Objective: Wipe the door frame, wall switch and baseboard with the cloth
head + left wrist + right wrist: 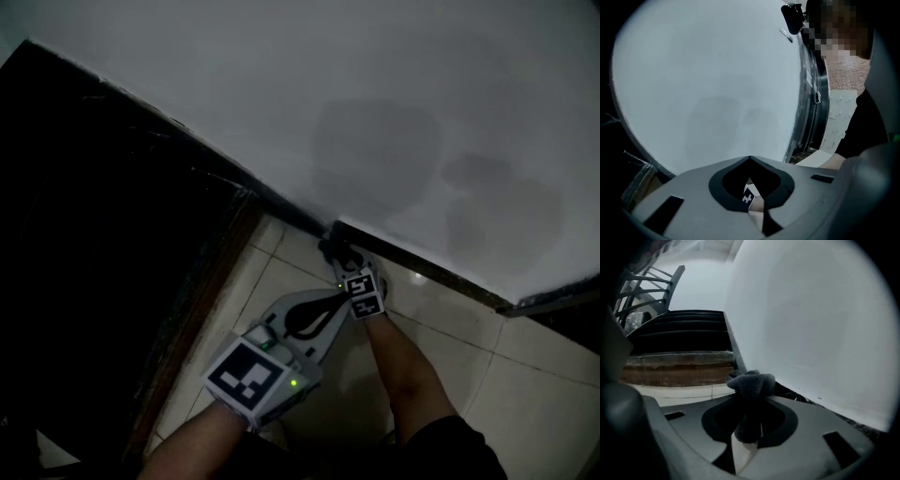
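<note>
A dark grey cloth (335, 250) is bunched against the black baseboard (427, 269) where the white wall (375, 84) meets the tile floor. My right gripper (343, 268) is shut on the cloth (751, 382), which bulges out past the jaws of the right gripper (749, 422) and touches the baseboard (813, 402). My left gripper (335, 298) hangs just behind the right one, over the floor, with its jaws together and nothing in them. In its own view the left gripper (750, 158) points up at the wall. The brown door frame (202, 291) runs down the left. No wall switch shows.
Two faint damp-looking patches (375, 155) mark the wall above the baseboard. Left of the door frame is a dark opening (94, 234). The right gripper view shows dark steps (679, 336) and a railing (642, 287). Pale floor tiles (525, 394) spread to the right.
</note>
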